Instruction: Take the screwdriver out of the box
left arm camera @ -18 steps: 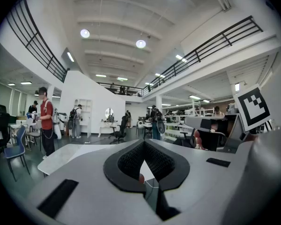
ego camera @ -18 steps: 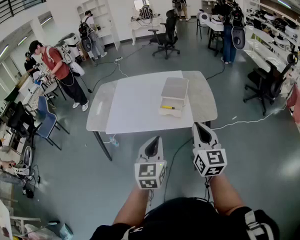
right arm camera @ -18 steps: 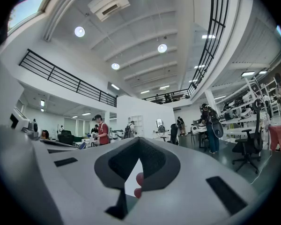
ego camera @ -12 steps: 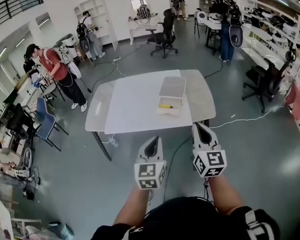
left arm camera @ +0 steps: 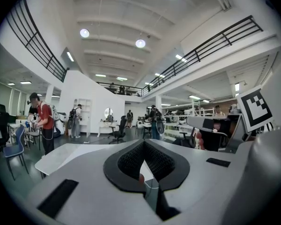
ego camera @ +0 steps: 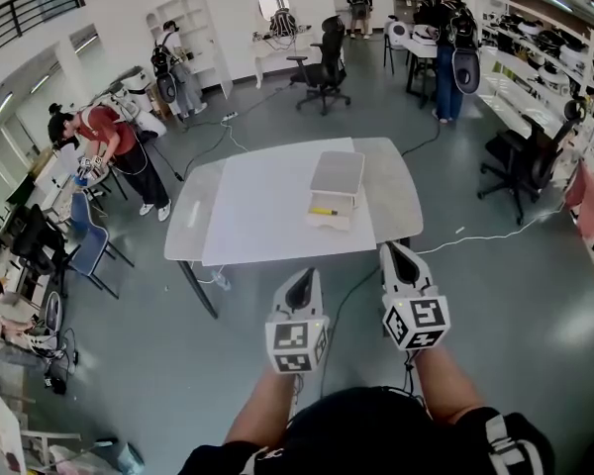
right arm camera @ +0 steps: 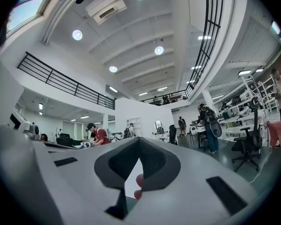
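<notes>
A pale open box [ego camera: 334, 202] with its lid raised stands on the right half of a white table [ego camera: 262, 211] in the head view. Inside it lies a screwdriver [ego camera: 324, 211] with a yellow handle. Both grippers hover side by side over the floor, short of the table's near edge and pointing toward it. My left gripper [ego camera: 302, 281] has its jaws together with nothing in them, and the left gripper view shows its black pads [left arm camera: 131, 161] meeting. My right gripper [ego camera: 392, 251] is shut and empty too, its pads [right arm camera: 152, 161] closed in the right gripper view.
Grey floor lies between me and the table, with a cable [ego camera: 475, 237] trailing at the right. Black office chairs [ego camera: 322, 72] [ego camera: 520, 171] stand behind and to the right. Several people work around the room, one in a red shirt [ego camera: 104, 137] at the left.
The table and box have drifted slightly left and up in the head view. The person in red has bent forward. Both grippers keep their place and stay shut.
</notes>
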A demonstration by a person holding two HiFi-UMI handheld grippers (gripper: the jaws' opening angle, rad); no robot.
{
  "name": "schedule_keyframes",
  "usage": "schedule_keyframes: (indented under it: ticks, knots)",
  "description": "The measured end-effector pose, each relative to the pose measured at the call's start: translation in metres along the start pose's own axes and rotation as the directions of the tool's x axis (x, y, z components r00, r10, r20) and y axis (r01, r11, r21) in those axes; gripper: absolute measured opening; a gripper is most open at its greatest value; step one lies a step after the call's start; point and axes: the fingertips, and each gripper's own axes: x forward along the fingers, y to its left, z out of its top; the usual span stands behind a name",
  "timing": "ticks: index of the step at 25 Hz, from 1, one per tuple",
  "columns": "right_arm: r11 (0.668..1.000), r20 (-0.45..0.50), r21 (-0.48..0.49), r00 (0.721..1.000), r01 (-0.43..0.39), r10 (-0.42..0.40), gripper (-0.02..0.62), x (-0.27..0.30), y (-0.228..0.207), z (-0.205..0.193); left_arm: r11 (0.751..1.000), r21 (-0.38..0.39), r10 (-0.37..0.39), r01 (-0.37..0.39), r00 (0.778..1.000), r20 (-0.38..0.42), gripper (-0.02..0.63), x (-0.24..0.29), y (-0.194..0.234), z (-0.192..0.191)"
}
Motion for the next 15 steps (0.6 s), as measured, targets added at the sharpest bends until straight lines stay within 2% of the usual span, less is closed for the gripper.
schedule_keyframes:
  ticks: [8,15]
  knots:
    - [0.997,0.011,-0.033,0.998,-0.064,0.065,0.012,0.011,-0.015,0.005,1.0,0.005,0.029,-0.03,0.999,0.014,0.006,0.019,-0.014,0.006]
    - [0.996,0.021,-0.046,0.996,-0.082,0.083,0.012,0.017,-0.024,0.01,0.999,-0.001,0.051,-0.051,0.999,0.018,0.006,0.022,-0.019,0.009]
